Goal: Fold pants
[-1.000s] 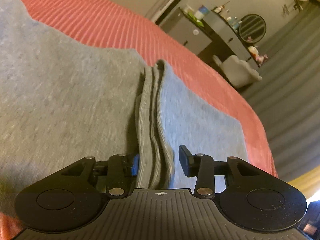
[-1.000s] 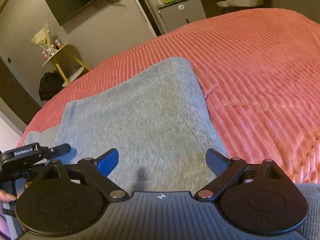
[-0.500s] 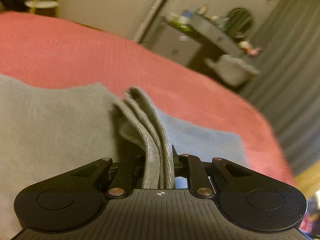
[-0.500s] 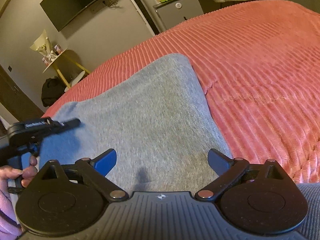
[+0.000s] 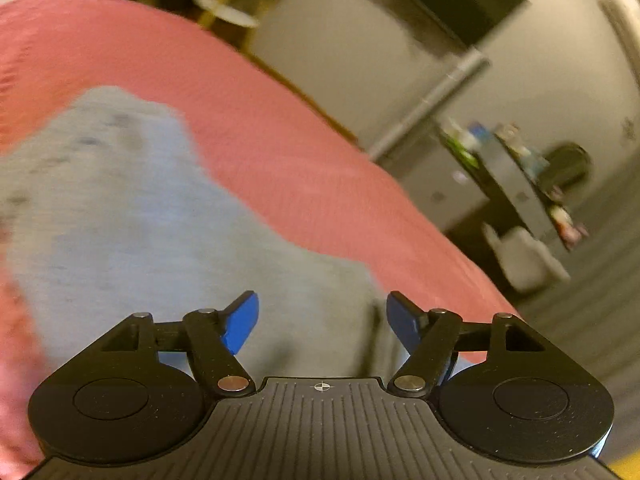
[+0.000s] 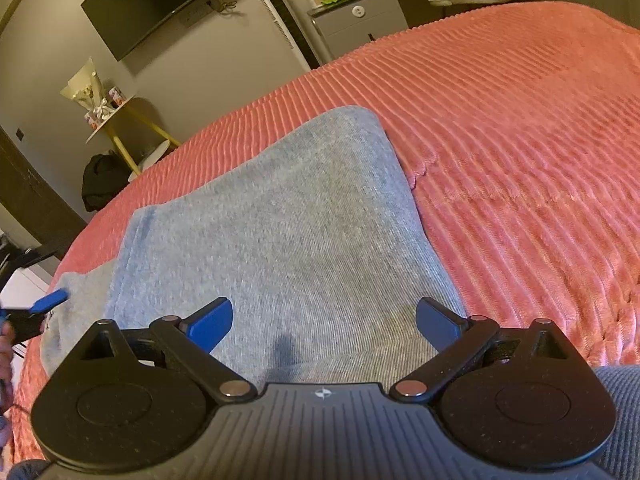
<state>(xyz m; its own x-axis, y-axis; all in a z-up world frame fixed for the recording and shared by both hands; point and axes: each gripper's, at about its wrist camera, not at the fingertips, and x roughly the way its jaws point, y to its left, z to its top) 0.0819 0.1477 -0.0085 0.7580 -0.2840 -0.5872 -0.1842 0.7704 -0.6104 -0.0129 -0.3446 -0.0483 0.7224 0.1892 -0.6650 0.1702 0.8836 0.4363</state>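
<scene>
- The grey pants (image 6: 272, 232) lie folded into a flat block on the bed's coral ribbed bedspread (image 6: 520, 152); a lower layer sticks out at the block's left edge.
- The left tongs (image 5: 322, 322) are opening — the blue pads stand apart above the fabric with nothing pinched between them. Their view is blurred.
- The right tongs (image 6: 324, 322) hang over the near edge of the pants, pads spread wide, gripping nothing.
- In the right wrist view a blue pad of the left tongs (image 6: 50, 302) shows at the far left, just beside the protruding lower layer; whether it touches the cloth cannot be told.
- No container holds the pants. Past the bed stands a grey cabinet (image 6: 356, 24) with small items on top, too small to identify.
- Around: a dark wall-mounted screen (image 6: 156, 4), a round side table with yellow legs (image 6: 116, 120) carrying a wrapped bouquet, and a dark bag (image 6: 100, 180) on the floor.
- Nothing lies on the bedspread between the tongs and the pants.
</scene>
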